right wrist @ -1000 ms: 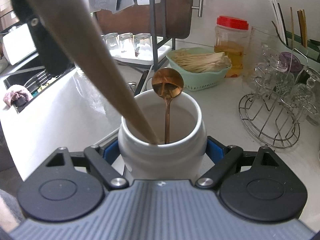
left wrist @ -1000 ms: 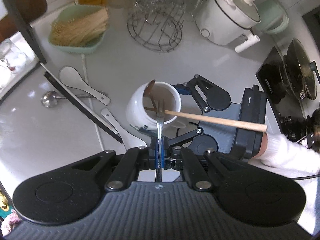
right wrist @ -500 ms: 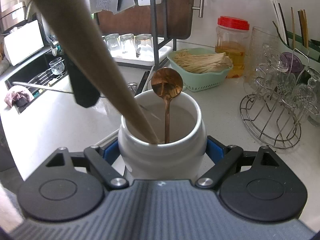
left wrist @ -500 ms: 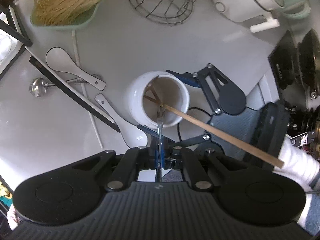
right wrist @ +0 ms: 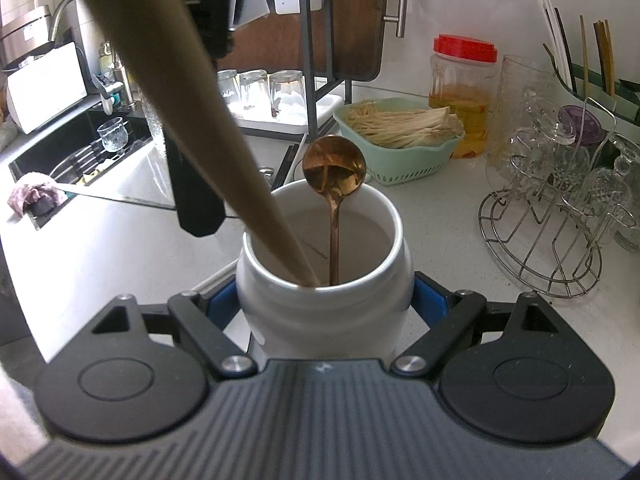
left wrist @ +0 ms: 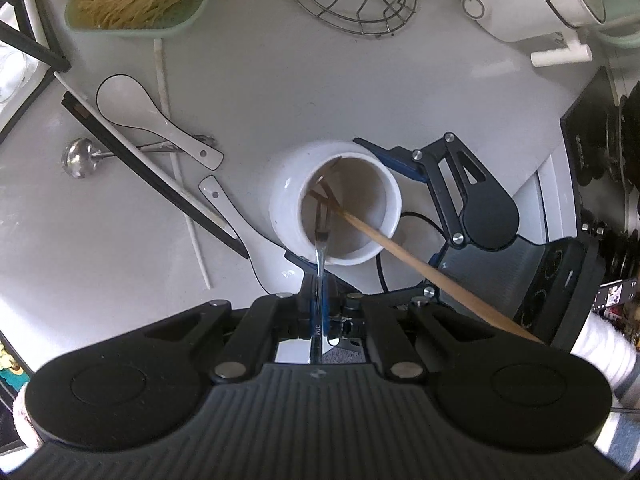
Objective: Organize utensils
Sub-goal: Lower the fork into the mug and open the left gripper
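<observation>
My left tongs (left wrist: 319, 280) are pinched tight on the handle of a metal fork (left wrist: 321, 240), its tines dipping inside the white jar (left wrist: 288, 208). My right tongs (right wrist: 324, 304) clasp that jar by its sides, upright on the worktop (left wrist: 280, 92). In the jar stand a copper spoon (right wrist: 334, 168) and a long wooden stick (left wrist: 420, 268). Two white ceramic spoons (left wrist: 132, 112), black chopsticks (left wrist: 152, 176) and a small metal ladle (left wrist: 78, 158) lie toward the worktop's left edge.
</observation>
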Tool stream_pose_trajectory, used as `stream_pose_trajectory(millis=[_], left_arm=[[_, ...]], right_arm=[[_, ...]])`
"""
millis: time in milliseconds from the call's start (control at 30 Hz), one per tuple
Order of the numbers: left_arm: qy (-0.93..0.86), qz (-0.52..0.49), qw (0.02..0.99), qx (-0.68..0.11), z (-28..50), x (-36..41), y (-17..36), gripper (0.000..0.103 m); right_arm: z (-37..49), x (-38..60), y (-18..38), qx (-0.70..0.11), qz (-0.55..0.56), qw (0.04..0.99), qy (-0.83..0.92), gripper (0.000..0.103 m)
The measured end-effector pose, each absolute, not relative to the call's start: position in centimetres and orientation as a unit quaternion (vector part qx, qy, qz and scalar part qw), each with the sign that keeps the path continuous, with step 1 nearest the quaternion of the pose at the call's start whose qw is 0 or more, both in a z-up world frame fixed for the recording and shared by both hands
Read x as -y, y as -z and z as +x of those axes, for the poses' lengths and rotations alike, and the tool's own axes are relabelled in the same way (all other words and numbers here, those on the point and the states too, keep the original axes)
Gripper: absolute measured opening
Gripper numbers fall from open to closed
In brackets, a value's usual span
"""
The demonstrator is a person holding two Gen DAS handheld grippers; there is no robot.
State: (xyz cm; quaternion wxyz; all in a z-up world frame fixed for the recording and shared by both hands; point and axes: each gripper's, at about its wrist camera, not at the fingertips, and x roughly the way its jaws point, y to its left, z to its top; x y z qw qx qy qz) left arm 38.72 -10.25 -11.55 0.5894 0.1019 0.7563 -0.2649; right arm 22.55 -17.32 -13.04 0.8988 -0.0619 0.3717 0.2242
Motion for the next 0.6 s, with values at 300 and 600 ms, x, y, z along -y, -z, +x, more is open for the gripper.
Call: stream_pose_trajectory(millis=[300,600], left_arm=[[0.255,0.085,0.588,-0.763,39.0,10.3,11.7,0.003],[0.234,0.076,0.575,-0.78,40.5,11.1,12.4,0.004]], right_arm=[[22.5,17.3,13.0,-0.371,-0.062,0.899,-0.224,0.091],[22.5,17.3,13.0,-0.371,-0.06,0.9,-0.221,0.091]])
